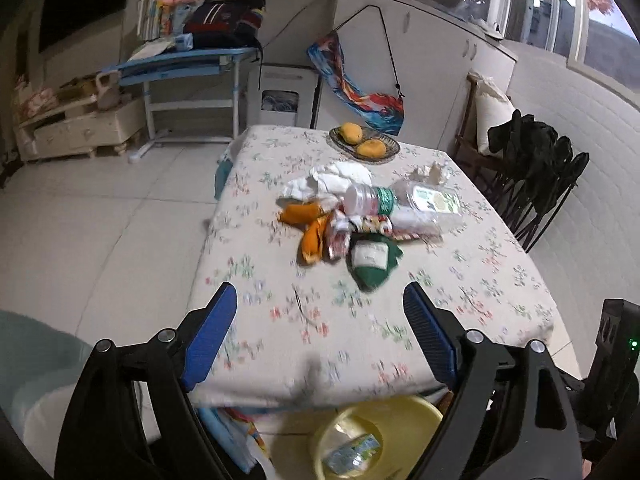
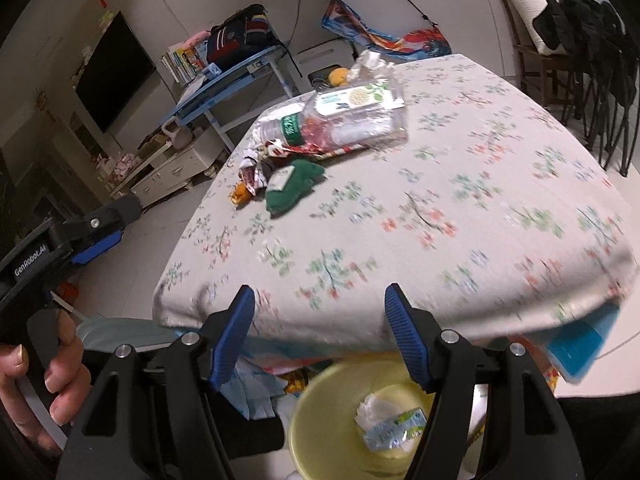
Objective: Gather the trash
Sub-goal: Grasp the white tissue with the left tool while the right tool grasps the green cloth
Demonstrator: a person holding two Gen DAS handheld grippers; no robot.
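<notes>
Your left tongs (image 1: 320, 332) are spread wide with nothing between the blue pads. Your right tongs (image 2: 320, 332) are apart too, a bit narrower, also empty. Both hang over the near edge of the worktop (image 1: 400, 320), pointing down across the floral cloth.

Landmark: the green pouch (image 1: 370, 258) with the white label, lying mid-worktop.

- Just past the pouch: a clear plastic bottle (image 1: 374, 200) with a green label, lying on its side.
- Touching the bottle on its far right side: a clear wipes pack (image 1: 436, 200) with a tissue sticking up at its far end.
- Left of the pouch, touching or nearly so: a red-and-white printed wrapper (image 1: 340, 236), then orange peel pieces (image 1: 306, 226).
- Beyond the bottle: crumpled white tissue (image 1: 332, 180).
- Far end of the worktop, well apart from the pouch: a woven tray (image 1: 394, 152) with two orange-yellow fruits (image 1: 351, 133).

The whole trash pile sits well ahead of both tongs; neither touches any of it.

Nearer than the pouch, below the worktop's front edge: a yellow bin (image 2: 304, 432). Inside it lie a crumpled white wad (image 2: 372, 408) and a small blue-green printed wrapper (image 2: 394, 430).

In the right wrist view your left hand (image 2: 44, 380) grips the left tool's handle at the left edge. Frames are motion-blurred, so label text is unreadable.
</notes>
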